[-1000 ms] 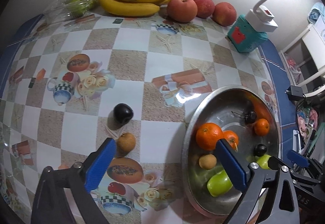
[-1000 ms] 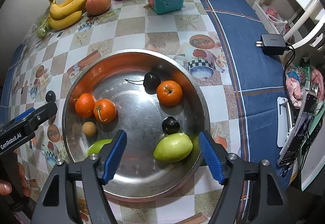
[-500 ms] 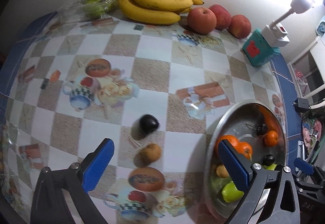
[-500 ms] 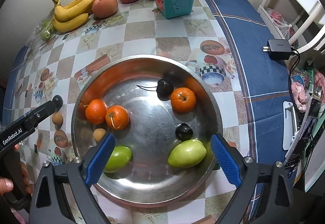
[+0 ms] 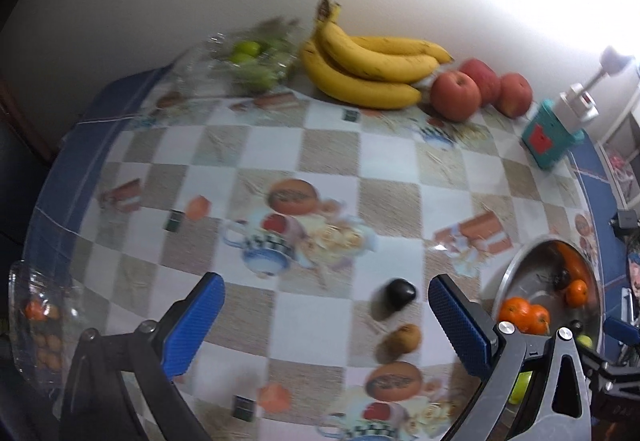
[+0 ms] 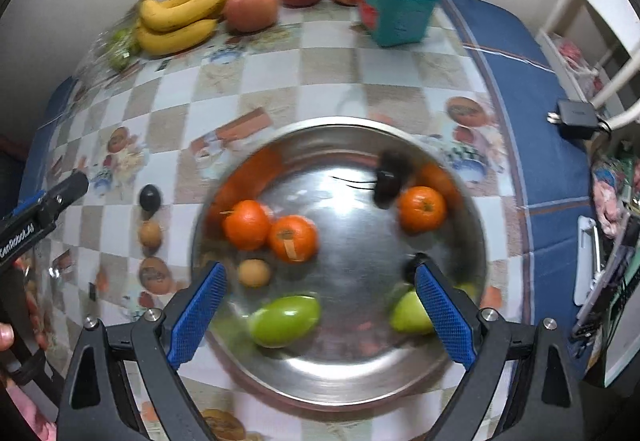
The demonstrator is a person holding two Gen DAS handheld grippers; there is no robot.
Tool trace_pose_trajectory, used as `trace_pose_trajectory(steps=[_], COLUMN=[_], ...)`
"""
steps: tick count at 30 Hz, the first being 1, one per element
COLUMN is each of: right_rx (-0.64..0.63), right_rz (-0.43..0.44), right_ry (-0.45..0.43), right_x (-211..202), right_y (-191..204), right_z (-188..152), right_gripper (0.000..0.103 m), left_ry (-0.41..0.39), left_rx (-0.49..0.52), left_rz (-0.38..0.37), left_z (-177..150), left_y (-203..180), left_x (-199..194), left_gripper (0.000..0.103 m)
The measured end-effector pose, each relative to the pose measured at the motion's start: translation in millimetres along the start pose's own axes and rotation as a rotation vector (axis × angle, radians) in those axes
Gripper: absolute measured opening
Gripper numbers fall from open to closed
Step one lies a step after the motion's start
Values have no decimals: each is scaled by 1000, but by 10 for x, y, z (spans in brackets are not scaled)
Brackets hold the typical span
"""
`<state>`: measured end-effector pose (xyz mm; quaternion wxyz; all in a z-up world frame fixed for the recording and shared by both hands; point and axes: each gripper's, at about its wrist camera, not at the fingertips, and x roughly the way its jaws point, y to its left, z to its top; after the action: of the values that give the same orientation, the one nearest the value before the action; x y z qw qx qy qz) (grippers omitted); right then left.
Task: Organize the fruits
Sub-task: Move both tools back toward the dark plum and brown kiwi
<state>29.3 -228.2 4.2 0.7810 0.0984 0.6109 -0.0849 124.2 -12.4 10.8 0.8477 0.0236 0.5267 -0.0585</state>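
A steel bowl (image 6: 340, 385) holds three oranges (image 6: 294, 237), two green fruits (image 6: 285, 320), a small tan fruit (image 6: 253, 273) and dark plums (image 6: 387, 183). My right gripper (image 6: 320, 317) is open and empty above its near side. A dark plum (image 5: 397, 293) and a small brown fruit (image 5: 404, 337) lie on the tablecloth left of the bowl (image 5: 516, 273). My left gripper (image 5: 326, 321) is open and empty, hovering above the cloth with the plum just inside its right finger.
Bananas (image 5: 368, 69), three apples (image 5: 456, 95) and a bag of green fruit (image 5: 252, 61) line the back wall. A teal box with a lamp (image 5: 554, 135) stands at the back right. A clear plastic tray (image 5: 36, 325) sits at the left edge.
Both grippers have pulled back and up, so the scene looks smaller. The left gripper has swung left, away from the bowl. No fruit has moved.
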Motion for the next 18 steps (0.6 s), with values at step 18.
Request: trace_pose_trajectory(steps=[18], right_rx=[-177], right_rz=[56], right_ry=[20], right_x=[151], right_y=[1281], right_z=[230], right_gripper=[95], left_ry=[22], left_rx=[-95], left_rz=[1], left_z=[-2], left_y=[578], left_x=[131], left_gripper=[103])
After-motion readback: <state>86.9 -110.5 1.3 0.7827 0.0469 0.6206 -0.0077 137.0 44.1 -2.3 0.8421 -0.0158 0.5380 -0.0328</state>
